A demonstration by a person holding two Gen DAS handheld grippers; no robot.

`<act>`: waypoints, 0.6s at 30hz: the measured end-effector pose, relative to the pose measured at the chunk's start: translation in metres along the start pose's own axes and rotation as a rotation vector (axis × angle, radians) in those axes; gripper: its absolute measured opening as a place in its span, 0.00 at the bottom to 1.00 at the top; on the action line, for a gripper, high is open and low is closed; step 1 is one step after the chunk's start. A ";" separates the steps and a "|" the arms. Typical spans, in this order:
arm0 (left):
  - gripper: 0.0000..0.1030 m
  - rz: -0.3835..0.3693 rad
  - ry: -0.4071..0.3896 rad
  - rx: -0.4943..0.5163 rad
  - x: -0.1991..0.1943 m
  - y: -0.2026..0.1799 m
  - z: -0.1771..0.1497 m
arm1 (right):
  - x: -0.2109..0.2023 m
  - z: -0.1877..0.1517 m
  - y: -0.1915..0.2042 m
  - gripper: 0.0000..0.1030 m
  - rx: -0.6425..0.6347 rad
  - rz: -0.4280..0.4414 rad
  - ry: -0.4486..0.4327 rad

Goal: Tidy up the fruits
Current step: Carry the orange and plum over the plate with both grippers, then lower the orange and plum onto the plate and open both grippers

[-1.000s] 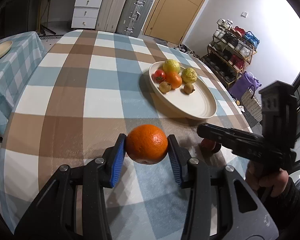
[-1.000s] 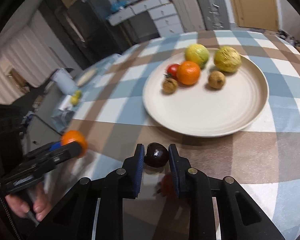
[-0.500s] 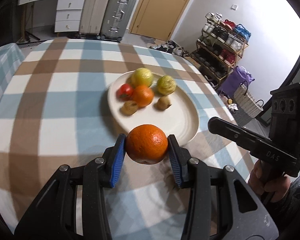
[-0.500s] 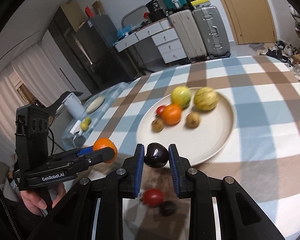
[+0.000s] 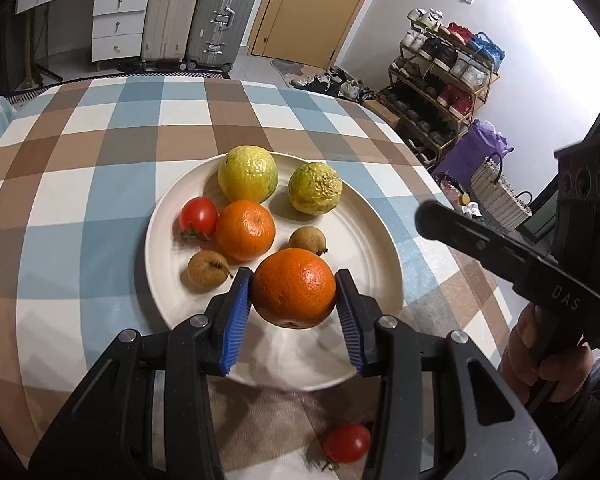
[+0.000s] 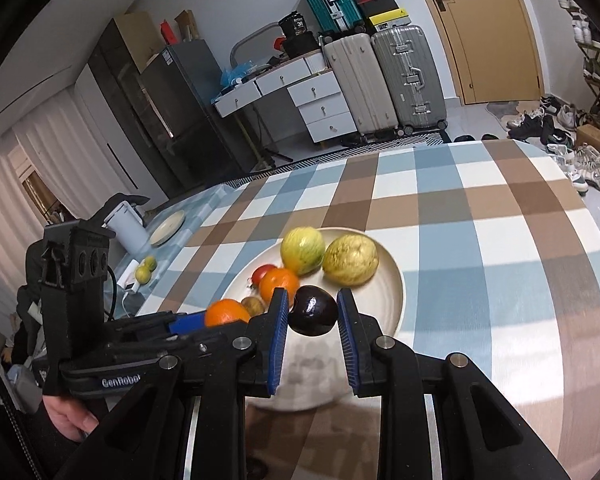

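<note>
Left gripper [image 5: 294, 300] holding 1 orange [image 5: 294, 289], right gripper [image 6: 313, 316] holding 1 dark fruit [image 6: 313, 316], plate [image 5: 374, 240] with 6 fruits

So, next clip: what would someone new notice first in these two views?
Probably the big round orange clamped in the left gripper, held above the near part of the cream round plate, which already carries six fruits. Next, the dark purple glossy fruit pinched in the right gripper, also above that plate. One small red tomato lies on the checked tablecloth, off the plate.
</note>
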State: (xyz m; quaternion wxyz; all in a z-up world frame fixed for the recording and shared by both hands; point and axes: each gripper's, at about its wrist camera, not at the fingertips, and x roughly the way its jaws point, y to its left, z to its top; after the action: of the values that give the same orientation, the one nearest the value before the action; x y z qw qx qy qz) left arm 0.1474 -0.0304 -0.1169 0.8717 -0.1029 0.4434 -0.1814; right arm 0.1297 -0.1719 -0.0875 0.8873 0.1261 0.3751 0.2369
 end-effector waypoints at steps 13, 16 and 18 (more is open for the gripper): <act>0.38 -0.006 0.023 0.015 0.025 0.005 0.010 | 0.048 0.009 -0.009 0.24 -0.022 -0.041 0.058; 0.38 -0.002 0.026 0.022 0.028 0.006 0.011 | 0.058 0.009 -0.013 0.24 -0.010 -0.053 0.086; 0.38 -0.005 0.025 0.022 0.029 0.006 0.011 | 0.065 0.008 -0.015 0.24 -0.007 -0.065 0.113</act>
State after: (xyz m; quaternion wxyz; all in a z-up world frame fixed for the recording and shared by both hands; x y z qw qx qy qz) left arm 0.1732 -0.0361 -0.1336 0.8667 -0.0922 0.4522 -0.1896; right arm 0.1799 -0.1516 -0.1271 0.8725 0.0971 0.4274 0.2161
